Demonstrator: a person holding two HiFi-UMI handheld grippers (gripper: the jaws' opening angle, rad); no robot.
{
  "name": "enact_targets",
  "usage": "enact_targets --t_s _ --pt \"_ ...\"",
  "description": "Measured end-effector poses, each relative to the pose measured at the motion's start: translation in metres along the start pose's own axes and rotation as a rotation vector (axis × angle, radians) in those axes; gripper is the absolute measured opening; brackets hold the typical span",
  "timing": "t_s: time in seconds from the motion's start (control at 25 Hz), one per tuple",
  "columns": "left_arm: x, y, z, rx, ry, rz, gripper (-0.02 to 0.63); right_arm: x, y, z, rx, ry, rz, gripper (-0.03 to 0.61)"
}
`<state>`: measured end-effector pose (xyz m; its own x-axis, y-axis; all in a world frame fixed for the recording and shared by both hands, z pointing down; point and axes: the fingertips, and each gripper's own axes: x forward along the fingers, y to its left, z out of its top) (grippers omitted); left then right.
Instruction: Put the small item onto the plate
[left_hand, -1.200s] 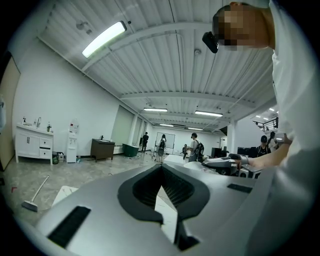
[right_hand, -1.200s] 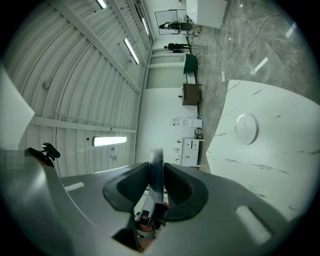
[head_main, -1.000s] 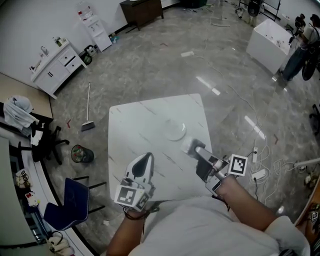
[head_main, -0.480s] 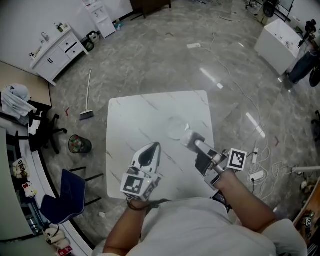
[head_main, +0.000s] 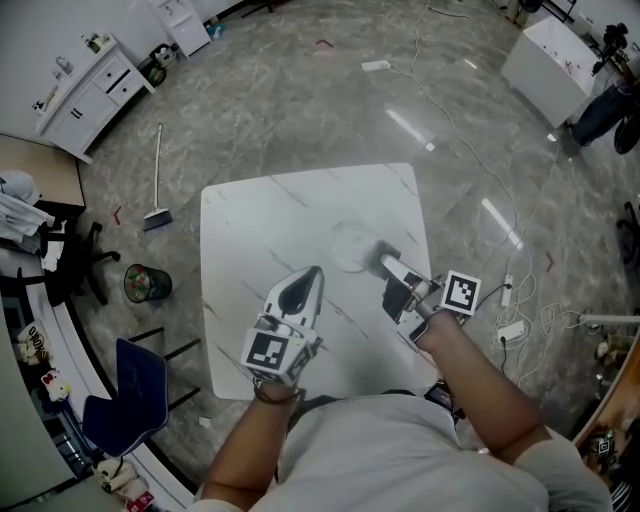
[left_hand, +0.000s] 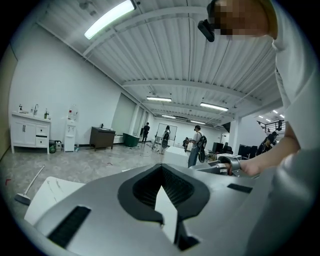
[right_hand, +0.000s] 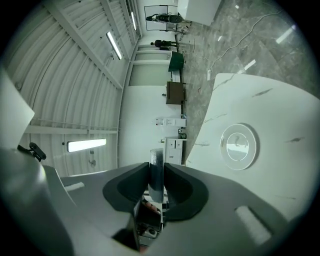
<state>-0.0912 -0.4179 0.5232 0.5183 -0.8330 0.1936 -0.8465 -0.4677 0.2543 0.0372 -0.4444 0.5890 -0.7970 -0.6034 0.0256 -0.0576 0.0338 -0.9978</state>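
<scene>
Item (right_hand: 156, 176) clamped between right gripper (head_main: 386, 264) jaws, just beside plate (right_hand: 239, 146).

Bright ceiling lights (left_hand: 110, 19) glare on floor (head_main: 405, 127); fisheye edges.

White square table (head_main: 255, 225) with faint grey veining stood at frame centre on the grey floor (head_main: 300, 110). One round plate (head_main: 350, 243) lay flat on its upper-right part, possibly clear glass; glare blurred it.
</scene>
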Motion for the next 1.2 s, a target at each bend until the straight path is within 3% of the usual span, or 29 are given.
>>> enact_targets --t_s 0.36,0.76,1.2 --pt "0.032 0.043 -0.036 -0.025 0.052 -0.025 0.006 0.042 -0.106 0.020 -0.003 -0.027 -0.189 0.092" --pt "0.073 0.071 -0.070 -0.054 0.099 -0.072 0.006 0.088 -0.199 0.028 0.037 -0.025 -0.315 0.092" --pt "0.080 0.078 -0.089 -0.082 0.130 -0.080 0.006 0.104 -0.235 0.019 0.029 0.026 -0.401 0.092"
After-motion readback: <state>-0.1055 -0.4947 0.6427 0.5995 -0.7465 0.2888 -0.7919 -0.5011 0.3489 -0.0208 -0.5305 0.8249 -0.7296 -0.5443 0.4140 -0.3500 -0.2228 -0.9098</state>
